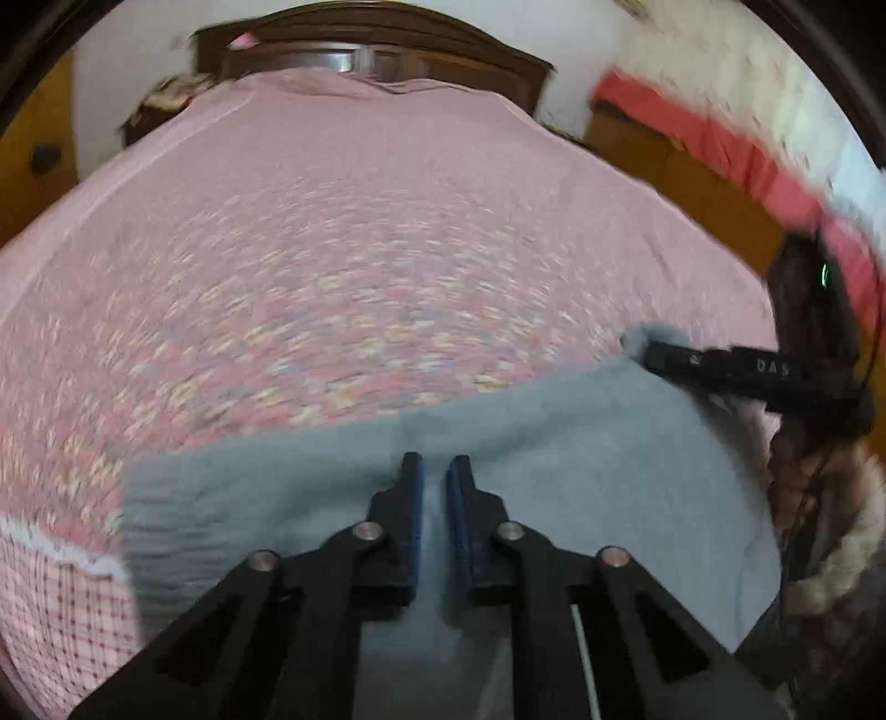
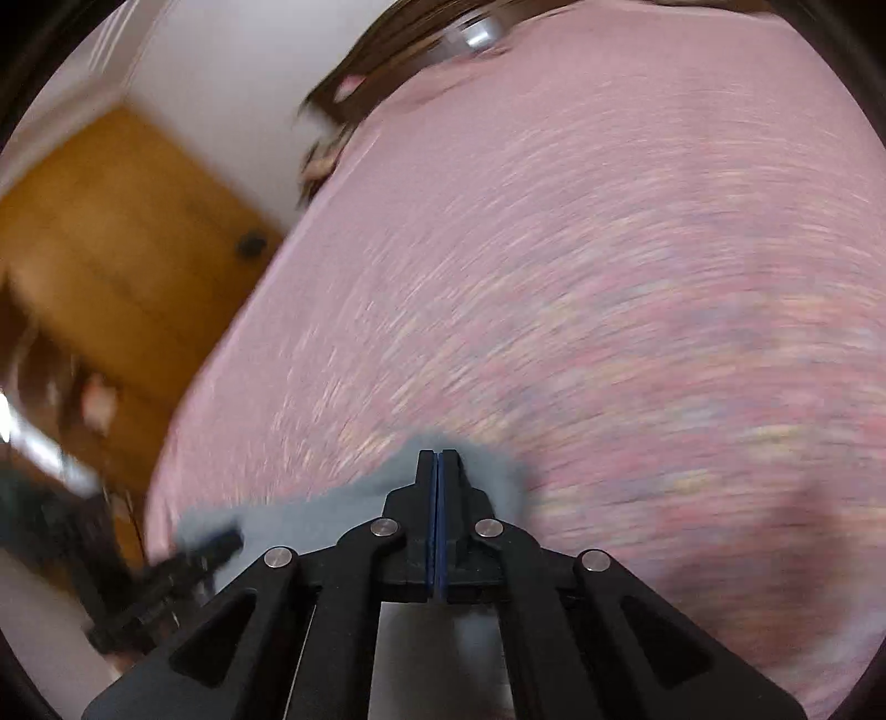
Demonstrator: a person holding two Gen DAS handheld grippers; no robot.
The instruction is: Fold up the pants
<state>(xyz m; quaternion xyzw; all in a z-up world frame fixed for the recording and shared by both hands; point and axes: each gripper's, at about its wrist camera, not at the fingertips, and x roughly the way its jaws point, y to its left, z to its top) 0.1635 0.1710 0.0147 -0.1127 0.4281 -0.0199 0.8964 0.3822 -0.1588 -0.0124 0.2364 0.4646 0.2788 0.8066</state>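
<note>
The grey pants lie at the near side of a pink bed. My left gripper pinches a raised ridge of the grey cloth between its blue pads, jaws nearly closed. The right gripper shows in the left wrist view at the pants' far right corner, holding the cloth edge. In the right wrist view my right gripper is shut on the grey pants, with the left gripper blurred at the lower left. Both views are motion-blurred.
A dark wooden headboard stands at the far end of the bed. An orange-brown wooden door is to the left, a wooden cabinet with red cloth to the right. The person's hand and fur-trimmed sleeve are at right.
</note>
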